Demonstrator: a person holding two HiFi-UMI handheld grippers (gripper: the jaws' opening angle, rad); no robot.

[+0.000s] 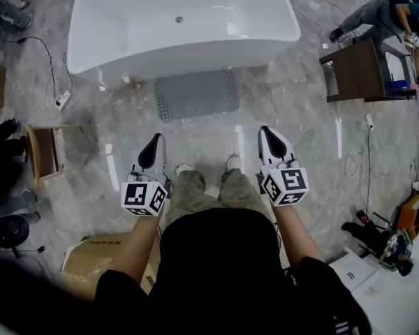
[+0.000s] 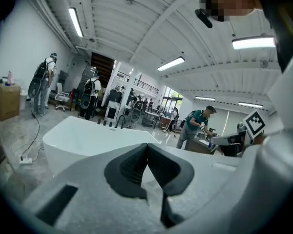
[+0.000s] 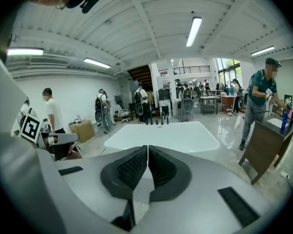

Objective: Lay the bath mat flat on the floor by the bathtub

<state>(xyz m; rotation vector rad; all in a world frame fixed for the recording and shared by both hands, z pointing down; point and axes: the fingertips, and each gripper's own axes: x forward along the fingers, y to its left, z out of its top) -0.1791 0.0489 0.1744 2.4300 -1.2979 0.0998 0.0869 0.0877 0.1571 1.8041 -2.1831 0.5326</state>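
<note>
Mat point(image 1: 197, 93) lies lengthwise along bathtub point(image 1: 181, 44); left gripper point(image 1: 155, 142), right gripper point(image 1: 267, 133) jaws closed, empty.

Bathtub point(image 1: 181, 26) sits white at 12 o'clock, and the grey bath mat point(image 1: 197, 93) lies flat on the marble floor point(image 1: 300, 124) just below the tub's near wall, with all corners down. Left gripper point(image 1: 156, 141) is at the mat's 7 o'clock, right gripper point(image 1: 265, 132) at its 5 o'clock — both at waist height, jaws together, nothing in them. The person's shoes point(image 1: 233, 162) stand between them. Wooden chair point(image 1: 45, 152) at 9 o'clock, brown cabinet point(image 1: 356, 72) at 2 — cardboard box point(image 1: 91, 257) down at 7
</note>
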